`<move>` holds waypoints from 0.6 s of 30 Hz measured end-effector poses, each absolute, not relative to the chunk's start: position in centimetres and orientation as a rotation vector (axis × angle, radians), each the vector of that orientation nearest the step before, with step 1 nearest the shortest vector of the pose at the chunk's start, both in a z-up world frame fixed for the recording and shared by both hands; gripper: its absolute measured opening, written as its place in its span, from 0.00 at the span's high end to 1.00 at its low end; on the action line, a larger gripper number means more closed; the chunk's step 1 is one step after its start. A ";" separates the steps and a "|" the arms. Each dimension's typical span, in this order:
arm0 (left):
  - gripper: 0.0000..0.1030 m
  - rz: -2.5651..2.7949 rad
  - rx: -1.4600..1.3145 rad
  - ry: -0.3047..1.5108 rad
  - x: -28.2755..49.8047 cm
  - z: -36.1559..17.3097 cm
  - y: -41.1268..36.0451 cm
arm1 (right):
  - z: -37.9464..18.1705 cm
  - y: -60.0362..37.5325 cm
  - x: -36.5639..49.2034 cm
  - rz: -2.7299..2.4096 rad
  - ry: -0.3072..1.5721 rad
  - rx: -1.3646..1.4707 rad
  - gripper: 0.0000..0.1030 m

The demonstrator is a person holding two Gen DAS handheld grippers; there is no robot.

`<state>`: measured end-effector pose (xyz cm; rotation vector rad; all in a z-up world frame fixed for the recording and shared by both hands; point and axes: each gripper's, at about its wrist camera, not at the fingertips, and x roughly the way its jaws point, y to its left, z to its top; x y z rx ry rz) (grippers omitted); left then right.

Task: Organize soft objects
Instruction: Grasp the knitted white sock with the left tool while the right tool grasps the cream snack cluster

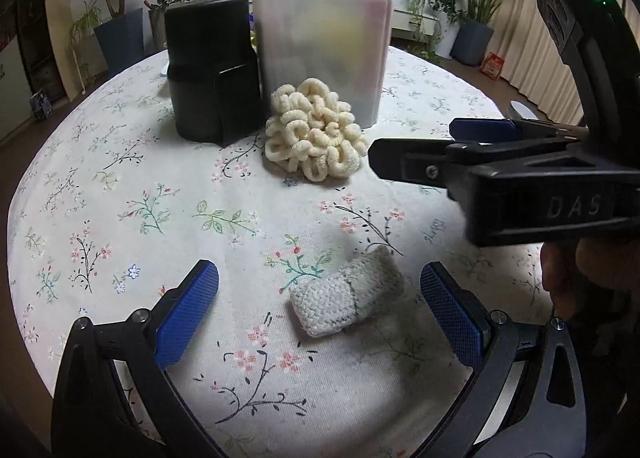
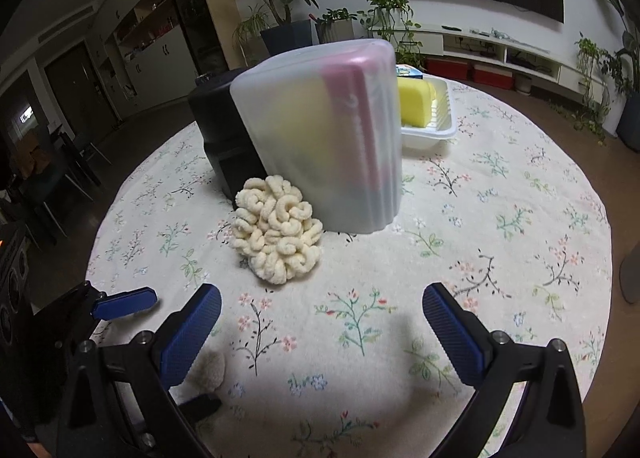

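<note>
Floral tablecloth (image 1: 120, 185) lies bare (mostly) around knitted pad (image 1: 346, 292).

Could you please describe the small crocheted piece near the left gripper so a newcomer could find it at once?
On the round floral tablecloth, look at the near edge, between the open left gripper. The small crocheted pad lies there flat, tightly stitched and folded, unlike the loopy cream scrubber farther back.
</note>
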<state>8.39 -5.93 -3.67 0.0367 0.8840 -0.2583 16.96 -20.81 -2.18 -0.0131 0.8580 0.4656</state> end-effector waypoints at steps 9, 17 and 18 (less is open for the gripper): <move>0.01 -0.216 0.029 0.899 8.9 -4.2 -5.6 | -3.2 -18.9 18.2 0.436 0.866 -0.065 0.05; 0.14 -0.190 0.041 0.894 8.7 -4.3 -5.5 | -3.4 -17.2 18.6 0.454 0.859 -0.083 0.06; 0.16 -0.189 0.041 0.892 8.8 -4.3 -5.4 | -3.5 -16.9 18.7 0.455 0.862 -0.087 0.06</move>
